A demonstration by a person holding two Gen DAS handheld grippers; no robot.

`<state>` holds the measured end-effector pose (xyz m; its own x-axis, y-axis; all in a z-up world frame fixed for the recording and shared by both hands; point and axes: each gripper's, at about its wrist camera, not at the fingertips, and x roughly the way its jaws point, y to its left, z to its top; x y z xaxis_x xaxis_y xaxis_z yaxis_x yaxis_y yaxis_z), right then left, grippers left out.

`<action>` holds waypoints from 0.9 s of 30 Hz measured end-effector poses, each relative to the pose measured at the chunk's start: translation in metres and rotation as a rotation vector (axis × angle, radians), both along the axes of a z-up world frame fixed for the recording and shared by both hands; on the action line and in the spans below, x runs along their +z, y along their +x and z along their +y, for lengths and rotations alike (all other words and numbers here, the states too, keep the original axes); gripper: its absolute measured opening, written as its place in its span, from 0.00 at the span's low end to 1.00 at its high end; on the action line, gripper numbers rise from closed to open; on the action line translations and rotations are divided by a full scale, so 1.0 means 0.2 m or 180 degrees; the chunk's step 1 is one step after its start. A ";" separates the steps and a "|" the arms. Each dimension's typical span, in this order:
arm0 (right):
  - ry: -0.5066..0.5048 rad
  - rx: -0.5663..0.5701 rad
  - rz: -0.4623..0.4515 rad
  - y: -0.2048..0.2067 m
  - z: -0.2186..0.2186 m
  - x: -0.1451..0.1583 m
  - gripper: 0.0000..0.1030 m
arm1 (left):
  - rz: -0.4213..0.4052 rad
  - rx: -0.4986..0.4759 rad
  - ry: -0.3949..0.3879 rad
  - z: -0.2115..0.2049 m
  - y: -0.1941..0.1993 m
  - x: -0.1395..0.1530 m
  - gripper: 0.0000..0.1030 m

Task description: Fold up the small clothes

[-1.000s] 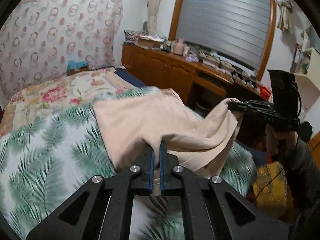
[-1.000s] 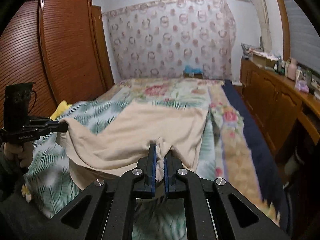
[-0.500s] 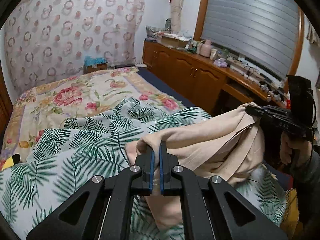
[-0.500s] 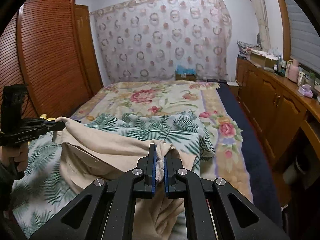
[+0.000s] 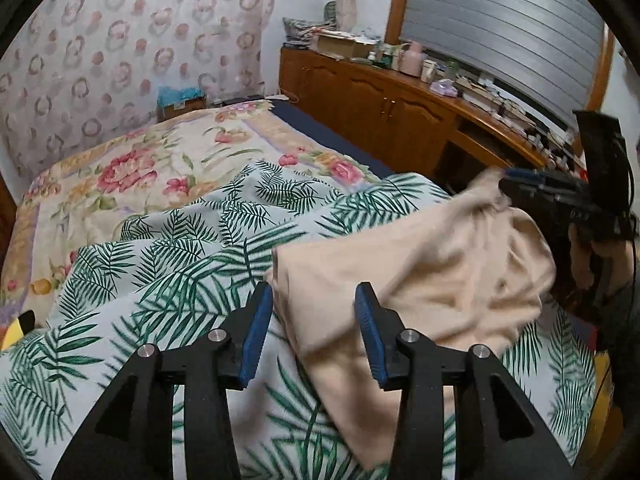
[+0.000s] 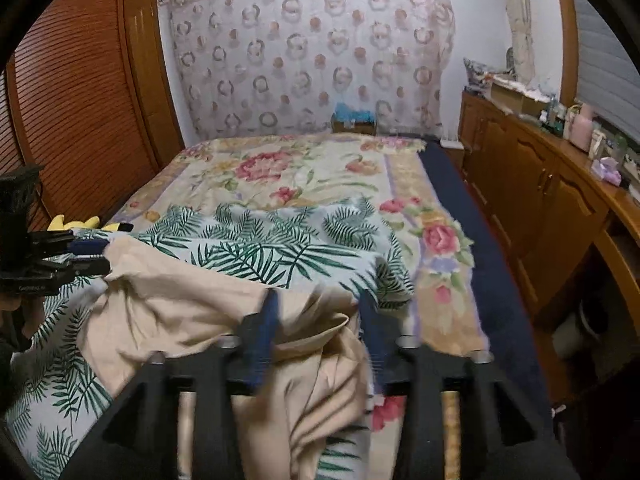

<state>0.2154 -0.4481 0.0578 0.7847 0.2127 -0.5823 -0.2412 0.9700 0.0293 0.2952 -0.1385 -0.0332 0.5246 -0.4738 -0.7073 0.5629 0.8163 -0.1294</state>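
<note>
Bed (image 6: 448, 184) under palm-print sheet (image 5: 168, 280) (beige garment (image 5: 400, 272) atop)

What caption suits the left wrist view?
Open left gripper over beige garment lying on palm-leaf sheet.

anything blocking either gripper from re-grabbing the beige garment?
Nothing visible. The left gripper and right gripper are both open, with the beige garment lying loose on the palm-leaf sheet right between their fingers. No other object sits on or in front of it.

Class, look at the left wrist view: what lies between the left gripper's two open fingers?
The beige garment's edge, lying on the palm-leaf sheet, sits between the left gripper's fingers.
</note>
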 end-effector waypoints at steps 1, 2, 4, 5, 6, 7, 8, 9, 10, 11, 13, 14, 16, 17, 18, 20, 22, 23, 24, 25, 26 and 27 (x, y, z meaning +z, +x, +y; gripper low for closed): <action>0.0018 -0.0004 -0.0019 -0.03 -0.01 0.02 0.52 | 0.0012 -0.0028 0.0007 0.01 -0.02 0.00 0.43; 0.0030 0.0007 -0.0031 -0.06 -0.02 0.02 0.52 | 0.0038 -0.0061 0.0018 0.03 -0.04 -0.01 0.43; 0.0028 0.0095 -0.0030 -0.12 -0.03 0.02 0.52 | 0.0085 -0.0104 0.0061 0.04 -0.07 -0.04 0.43; -0.0004 0.0142 -0.0010 -0.13 -0.03 -0.01 0.52 | 0.0108 -0.0114 0.0086 0.04 -0.08 -0.06 0.43; -0.0046 0.0180 0.0025 -0.12 -0.02 -0.03 0.52 | 0.0149 -0.0143 0.0117 0.04 -0.09 -0.08 0.43; -0.0099 0.0226 0.0073 -0.12 0.00 -0.05 0.52 | 0.0173 -0.0168 0.0132 0.03 -0.09 -0.10 0.43; -0.0130 0.0254 0.0121 -0.11 0.01 -0.07 0.52 | 0.0211 -0.0197 0.0152 0.02 -0.09 -0.12 0.43; -0.0138 0.0256 0.0166 -0.09 0.01 -0.07 0.52 | 0.0236 -0.0207 0.0169 0.02 -0.08 -0.13 0.43; -0.0129 0.0264 0.0215 -0.06 0.02 -0.08 0.52 | 0.0269 -0.0216 0.0180 0.01 -0.07 -0.15 0.44; -0.0122 0.0287 0.0250 -0.03 0.03 -0.09 0.52 | 0.0281 -0.0221 0.0176 0.00 -0.07 -0.15 0.48; -0.0178 0.0320 0.0279 0.03 0.05 -0.08 0.52 | 0.0303 -0.0236 0.0138 0.01 -0.07 -0.16 0.65; -0.0208 0.0319 0.0289 0.06 0.05 -0.08 0.49 | 0.0309 -0.0242 0.0134 0.00 -0.07 -0.16 0.65; -0.0159 0.0345 0.0317 0.12 0.04 -0.07 0.33 | 0.0290 -0.0241 0.0148 0.00 -0.06 -0.16 0.65; -0.0115 0.0399 0.0321 0.15 0.04 -0.05 0.15 | 0.0261 -0.0215 0.0161 0.00 -0.06 -0.15 0.65; -0.0094 0.0439 0.0314 0.16 0.03 -0.04 0.05 | 0.0234 -0.0189 0.0172 0.00 -0.06 -0.15 0.65; -0.0034 0.0564 0.0230 0.17 0.03 0.00 0.02 | 0.0238 -0.0192 0.0175 -0.01 -0.05 -0.15 0.65; 0.0032 0.0545 0.0029 0.17 0.01 0.04 0.01 | 0.0199 -0.0177 0.0197 -0.01 -0.04 -0.14 0.65; 0.0055 0.0453 -0.0053 0.17 -0.01 0.06 0.01 | 0.0180 -0.0168 0.0209 -0.02 -0.04 -0.14 0.65; 0.0056 0.0321 -0.0115 0.18 -0.03 0.08 0.01 | 0.0165 -0.0157 0.0209 -0.01 -0.04 -0.14 0.65; 0.0049 0.0189 -0.0166 0.18 -0.06 0.09 0.01 | 0.0143 -0.0139 0.0207 -0.02 -0.03 -0.13 0.65; 0.0020 0.0052 -0.0180 0.19 -0.08 0.09 0.01 | 0.0137 -0.0131 0.0210 -0.01 -0.02 -0.13 0.65; -0.0034 -0.0116 -0.0164 0.21 -0.10 0.08 0.01 | 0.0123 -0.0112 0.0209 -0.01 -0.01 -0.12 0.65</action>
